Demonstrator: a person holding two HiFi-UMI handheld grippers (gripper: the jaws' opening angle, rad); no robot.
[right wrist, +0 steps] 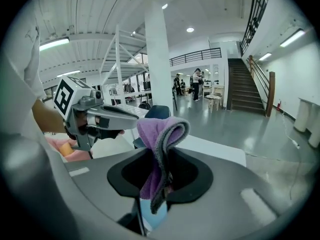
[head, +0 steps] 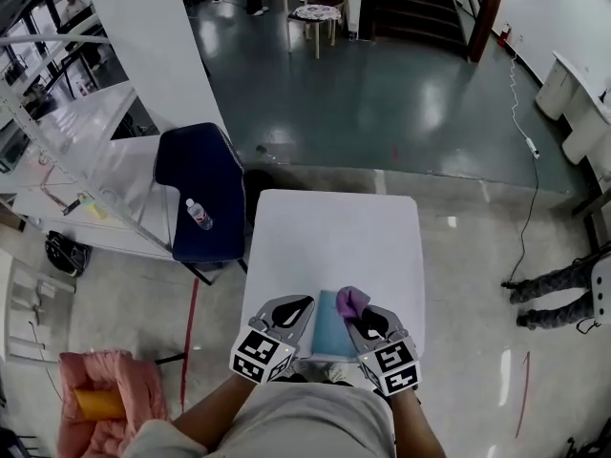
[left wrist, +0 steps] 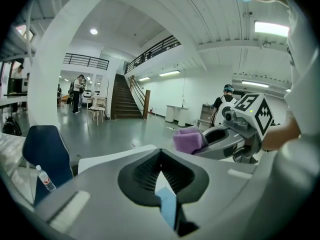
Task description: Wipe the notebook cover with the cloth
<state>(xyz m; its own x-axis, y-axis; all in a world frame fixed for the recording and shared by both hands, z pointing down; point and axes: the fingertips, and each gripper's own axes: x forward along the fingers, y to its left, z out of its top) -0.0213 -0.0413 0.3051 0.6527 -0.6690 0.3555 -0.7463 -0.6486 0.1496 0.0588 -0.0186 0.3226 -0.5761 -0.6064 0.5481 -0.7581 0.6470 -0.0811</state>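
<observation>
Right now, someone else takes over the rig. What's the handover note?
Left gripper: jaws together at the tips, nothing clamped that I can see, sitting at the left edge of the notebook.
Right gripper: shut on the purple cloth, over the notebook's right part. I cannot tell whether it touches.
Notebook: light blue, flat at the near edge of the white table.
Done: the cloth is in the gripper.
Left: press the cloth to the cover and wipe across it. Nothing shows whether any wiping has happened.

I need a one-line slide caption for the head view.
Right gripper holds a purple cloth over the blue notebook on a white table; left gripper sits alongside.
</observation>
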